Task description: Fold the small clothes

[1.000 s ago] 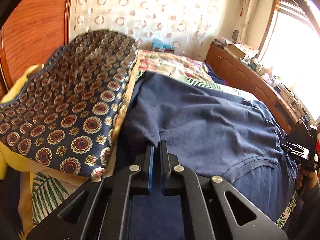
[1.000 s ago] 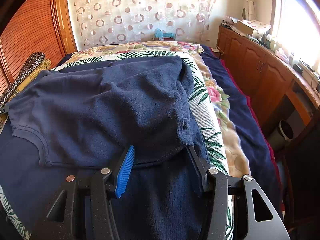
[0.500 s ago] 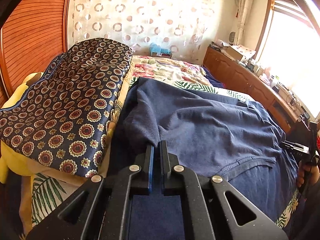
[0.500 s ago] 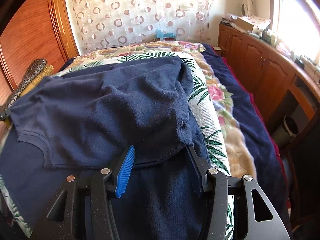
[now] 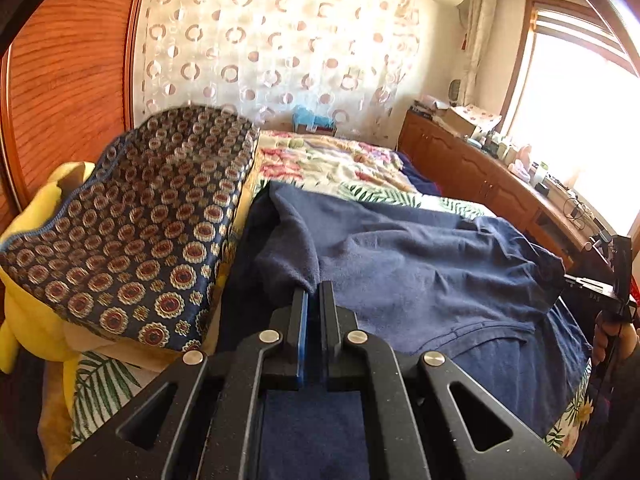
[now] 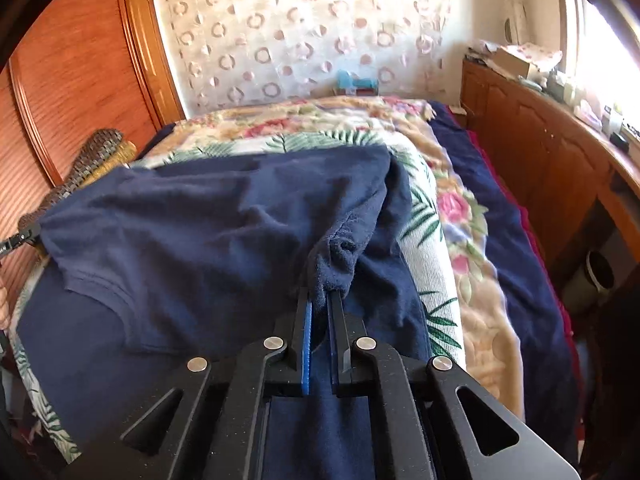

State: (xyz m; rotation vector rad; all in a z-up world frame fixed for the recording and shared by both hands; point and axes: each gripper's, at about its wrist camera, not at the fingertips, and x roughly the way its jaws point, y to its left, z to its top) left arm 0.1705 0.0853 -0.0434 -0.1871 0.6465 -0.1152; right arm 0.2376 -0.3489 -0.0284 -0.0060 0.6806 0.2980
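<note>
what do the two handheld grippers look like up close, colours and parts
Both the left gripper and right gripper are matte black with a grainy finish, angular arms with triangular cut-outs, round silver pivot pins, and slim fingers lined with blue pads.

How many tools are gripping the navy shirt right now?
2. The left tool pinches the navy shirt at its corner near the patterned cushion; the right tool pinches the opposite corner.
</note>
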